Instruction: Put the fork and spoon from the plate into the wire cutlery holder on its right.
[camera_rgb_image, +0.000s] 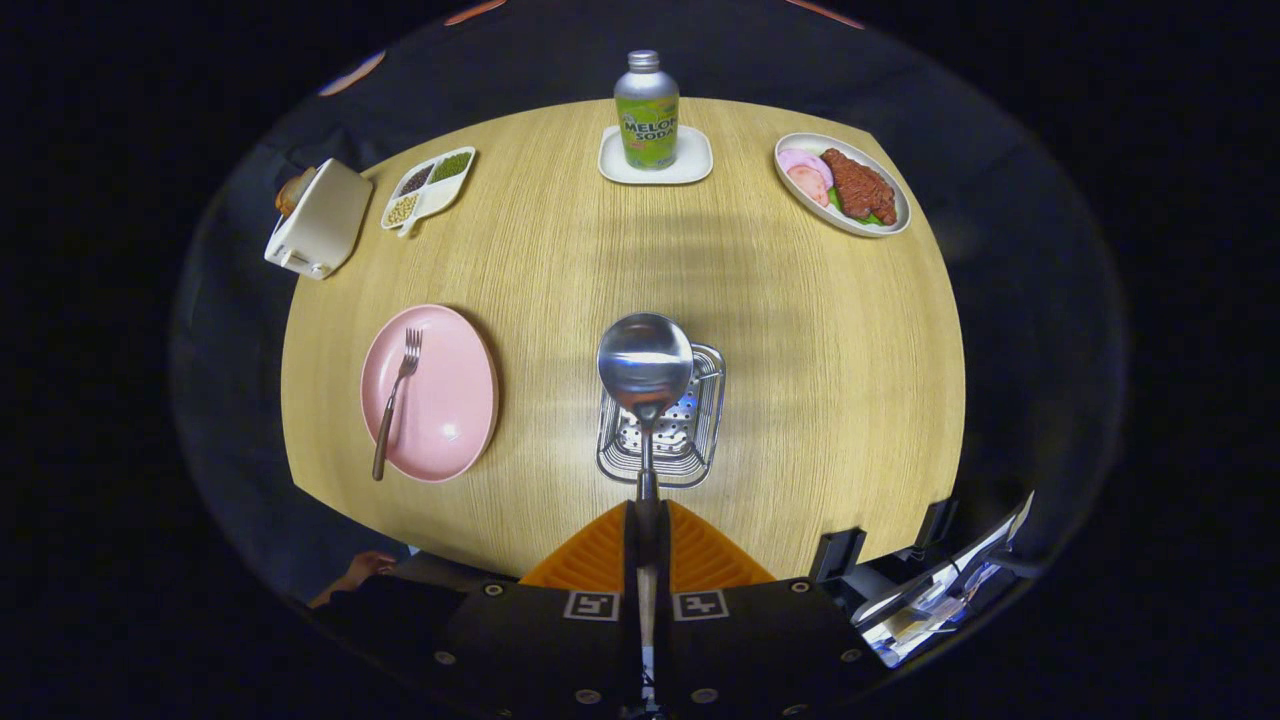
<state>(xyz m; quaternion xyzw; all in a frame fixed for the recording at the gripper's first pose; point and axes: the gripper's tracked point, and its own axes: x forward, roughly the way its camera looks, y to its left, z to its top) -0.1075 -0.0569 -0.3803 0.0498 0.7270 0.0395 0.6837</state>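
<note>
Tongs clamped on the handle of a shiny metal spoon, both fingers pressing it, bowl raised ahead of the fingertips above the silver wire cutlery holder with its perforated floor. Holder standing on the pale wooden tabletop, to the right of a round pink plate. Dark-handled metal fork lying on the plate, handle end poking over the near rim. Farther off: green soda bottle on a white coaster, oval dish of meat, divided white tray of beans, cream toaster.
</note>
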